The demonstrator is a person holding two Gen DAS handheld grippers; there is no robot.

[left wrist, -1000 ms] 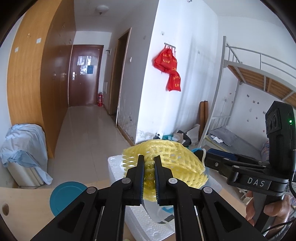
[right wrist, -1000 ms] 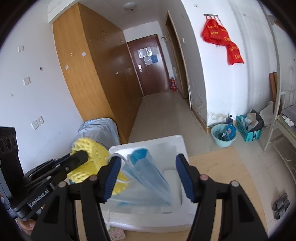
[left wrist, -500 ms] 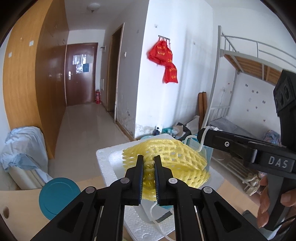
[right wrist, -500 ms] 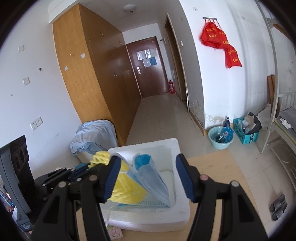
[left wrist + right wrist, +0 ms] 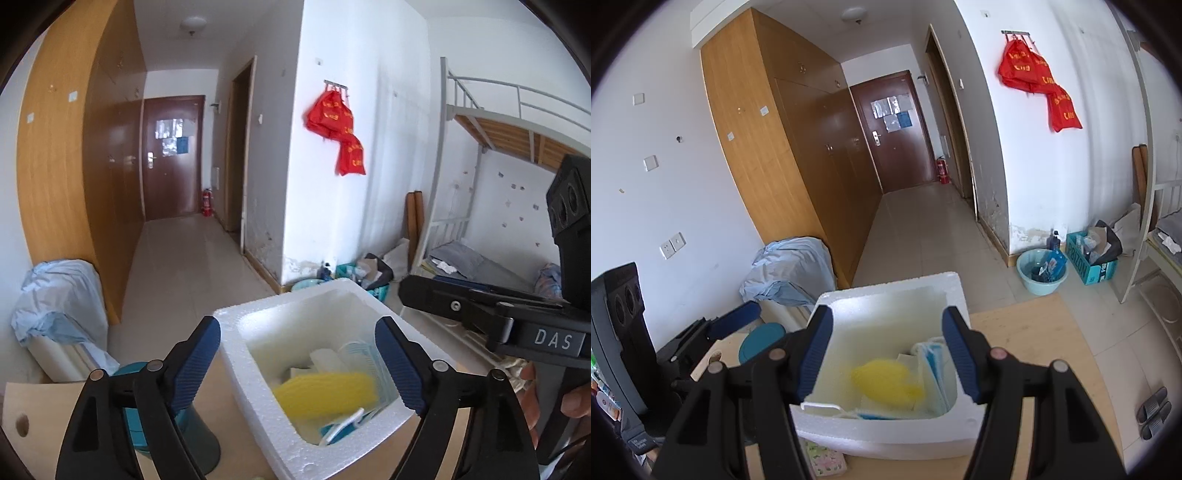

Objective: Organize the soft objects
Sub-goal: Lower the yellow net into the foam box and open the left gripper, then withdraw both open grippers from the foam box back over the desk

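Note:
A white foam box point(image 5: 236, 321) point(image 5: 890, 286) stands on the wooden table. Inside it lie a yellow foam net point(image 5: 325, 397) point(image 5: 886, 384), blurred by motion, and blue face masks point(image 5: 360, 356) point(image 5: 932, 369). My left gripper point(image 5: 299, 360) is open and empty above the box's near side. My right gripper point(image 5: 886, 356) is open and empty above the box. The right gripper also shows in the left wrist view point(image 5: 461, 306), to the right of the box. The left gripper's fingertip point(image 5: 735, 319) shows in the right wrist view.
A teal round lid on a cup point(image 5: 177, 424) point(image 5: 761, 341) stands left of the box. A floral packet point(image 5: 823, 459) lies by the box's near edge. Beyond the table: a covered bundle point(image 5: 55, 306), a basin point(image 5: 1041, 271), a bunk bed point(image 5: 498, 221).
My left gripper opened and let go of the yellow foam net, which dropped into the box. The blue masks have gone from between my right fingers into the box.

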